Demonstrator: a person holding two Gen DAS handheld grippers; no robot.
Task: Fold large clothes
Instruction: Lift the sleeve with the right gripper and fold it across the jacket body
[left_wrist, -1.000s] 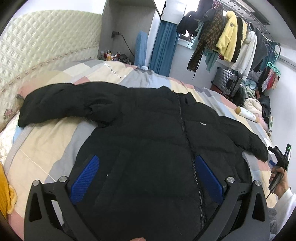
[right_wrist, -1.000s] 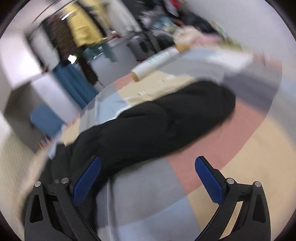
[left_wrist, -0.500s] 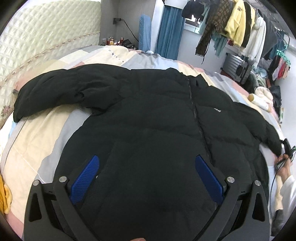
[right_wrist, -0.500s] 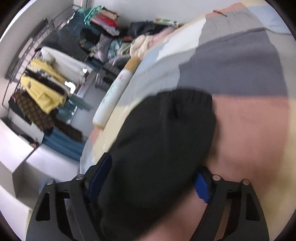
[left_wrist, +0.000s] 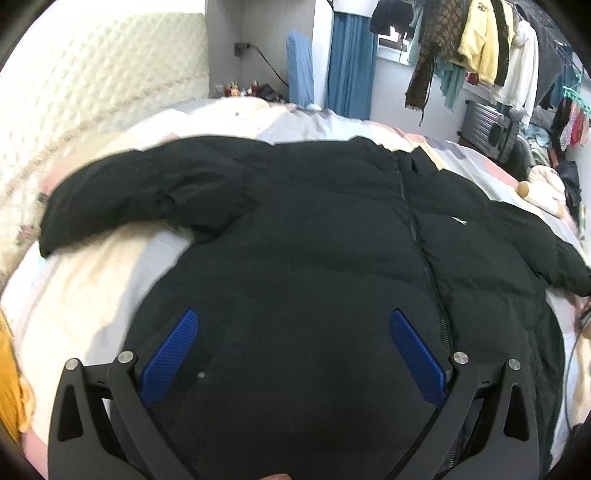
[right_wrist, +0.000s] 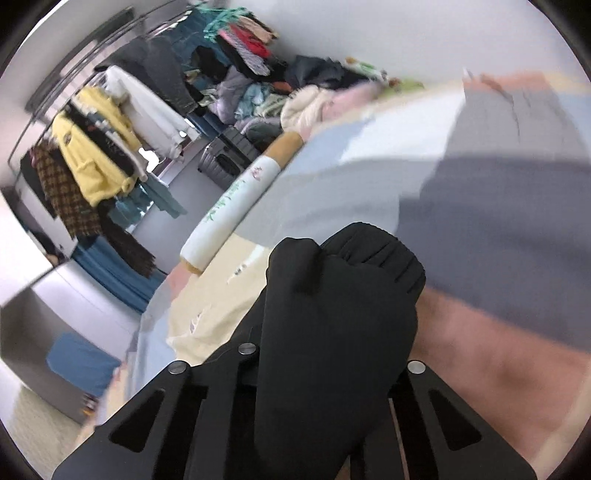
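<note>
One black jacket (left_wrist: 332, 258) lies spread on the bed (left_wrist: 92, 295), front side up and zipped closed, with both sleeves stretched out to the sides. The step in hand, as I judge it, is the first fold: bringing a sleeve in over the body of the jacket.

The right tool (right_wrist: 332, 354) is closed tightly on the cuff (right_wrist: 354, 273) of the jacket's sleeve on that side; the bunched black cloth fills the space between its jaws and hides the pads. The cuff seems to be raised a little above the blanket, but the picture is blurred and I cannot be sure.

The left tool (left_wrist: 293, 354) is wide open and holds nothing. It hangs over the lower part of the jacket, near the hem, with its two blue pads (left_wrist: 170, 354) far apart.

The next move probably calls for carrying the cuff across the chest and laying the sleeve flat there. The padding is thick, so the sleeve may spring back; the free left tool could press the body down.

Counted: one jacket, two sleeves, two tools. One long bolster pillow (right_wrist: 236, 199) lies at the bed's edge.
</note>
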